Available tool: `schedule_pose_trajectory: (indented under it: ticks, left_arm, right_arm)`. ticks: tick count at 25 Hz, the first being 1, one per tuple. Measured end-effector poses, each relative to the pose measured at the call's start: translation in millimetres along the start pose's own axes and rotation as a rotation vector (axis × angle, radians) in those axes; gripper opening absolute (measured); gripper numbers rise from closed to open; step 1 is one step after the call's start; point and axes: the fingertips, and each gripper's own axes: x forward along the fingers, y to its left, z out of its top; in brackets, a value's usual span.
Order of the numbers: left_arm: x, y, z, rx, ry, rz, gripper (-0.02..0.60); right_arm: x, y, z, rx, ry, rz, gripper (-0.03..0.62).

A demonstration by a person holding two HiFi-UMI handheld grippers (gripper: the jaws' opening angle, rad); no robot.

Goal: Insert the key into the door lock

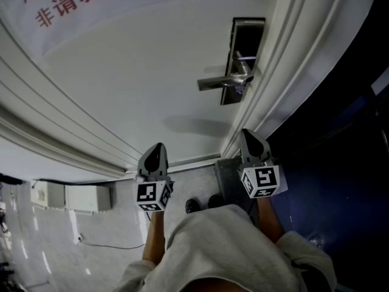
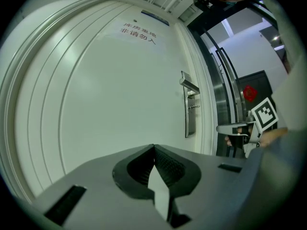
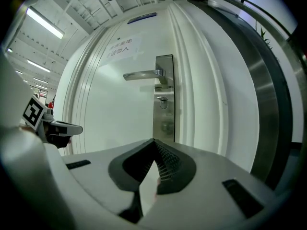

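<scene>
A white door [image 1: 140, 84] fills the head view. Its steel lock plate [image 1: 243, 59] carries a lever handle [image 1: 222, 82]. Below the handle [image 3: 144, 74] a small piece [image 3: 163, 101] juts from the plate [image 3: 164, 97]; I cannot tell whether it is a key. My left gripper [image 1: 159, 146] and right gripper [image 1: 246, 132] hang side by side, level, well short of the door. The left gripper [image 2: 153, 146] is shut with its tips touching. The right gripper [image 3: 153, 140] is shut too, and no key shows between its jaws. Each gripper view catches the other gripper at its edge.
A paper sign with red characters [image 1: 79, 5] is stuck on the door's upper part. The moulded door frame [image 1: 285, 72] runs beside the lock, with a dark blue panel [image 1: 340, 132] beyond it. The person's shoes [image 1: 203, 204] and grey sleeves [image 1: 231, 248] are below.
</scene>
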Motion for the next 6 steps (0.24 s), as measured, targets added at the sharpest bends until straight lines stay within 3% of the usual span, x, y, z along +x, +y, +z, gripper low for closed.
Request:
schedule_pose_trajectory:
  ticks: [6]
  left_arm:
    - [3.6, 0.4, 1.9, 0.007, -0.013, -0.005, 0.018]
  right_arm:
    - [2.7, 0.7, -2.5, -0.003, 0.006, 0.002, 0.020]
